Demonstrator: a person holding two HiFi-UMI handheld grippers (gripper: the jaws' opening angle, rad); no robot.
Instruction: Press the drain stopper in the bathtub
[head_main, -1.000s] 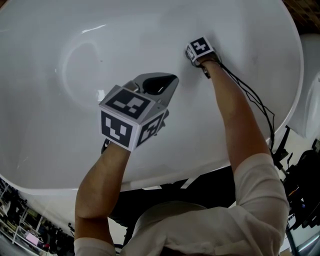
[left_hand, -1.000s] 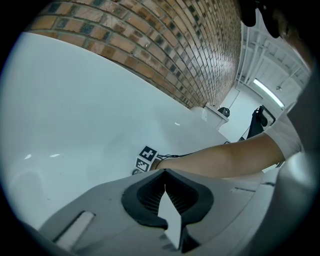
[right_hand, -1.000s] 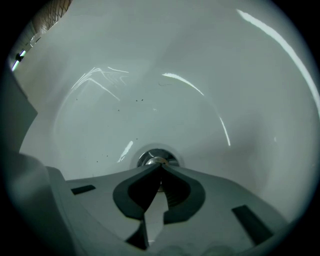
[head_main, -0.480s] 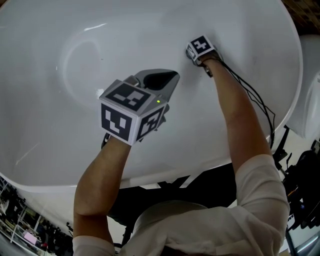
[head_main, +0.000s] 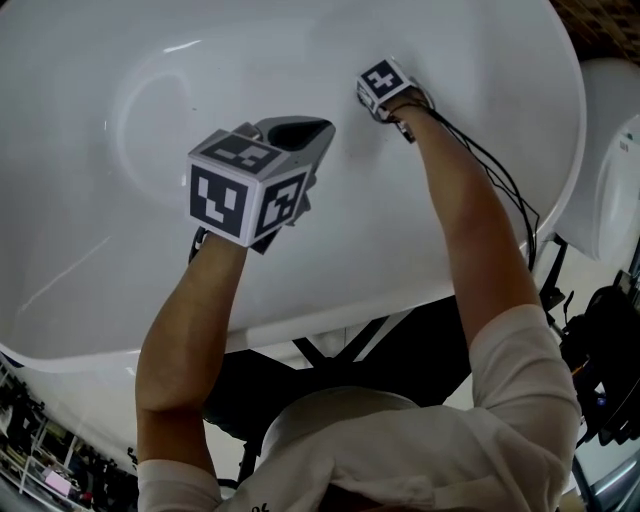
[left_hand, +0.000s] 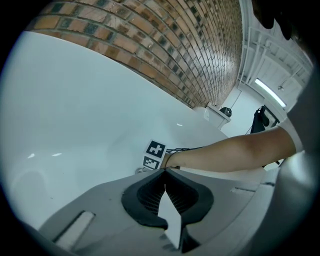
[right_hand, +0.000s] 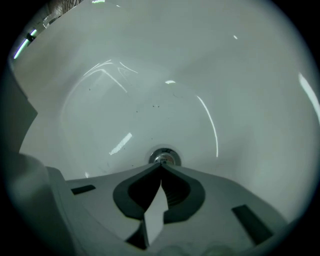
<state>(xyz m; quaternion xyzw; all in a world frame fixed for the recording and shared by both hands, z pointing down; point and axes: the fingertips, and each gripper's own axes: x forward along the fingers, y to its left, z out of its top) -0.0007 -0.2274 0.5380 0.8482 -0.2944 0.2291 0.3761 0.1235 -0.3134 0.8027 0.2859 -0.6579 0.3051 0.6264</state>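
A white bathtub (head_main: 90, 250) fills the head view. The chrome drain stopper (right_hand: 164, 156) lies on the tub floor in the right gripper view, just beyond my right gripper's (right_hand: 161, 164) shut tips, which seem to touch its near edge. In the head view the right gripper (head_main: 362, 100) reaches deep into the tub and hides the stopper; only its marker cube (head_main: 380, 86) shows. My left gripper (head_main: 326, 130) hovers higher over the tub with its jaws shut on nothing. In the left gripper view its tips (left_hand: 165, 169) point toward the right gripper's cube (left_hand: 154, 154) and forearm (left_hand: 225, 155).
A brick wall (left_hand: 165, 45) rises behind the tub. A second white fixture (head_main: 610, 160) stands to the right, with black cables (head_main: 500, 190) trailing along the right arm. Dark stand legs (head_main: 330, 350) show under the tub's near rim.
The head view has shifted, so both grippers sit a little higher and further left in the picture. The right gripper stays down at the drain, the left stays hovering, both shut.
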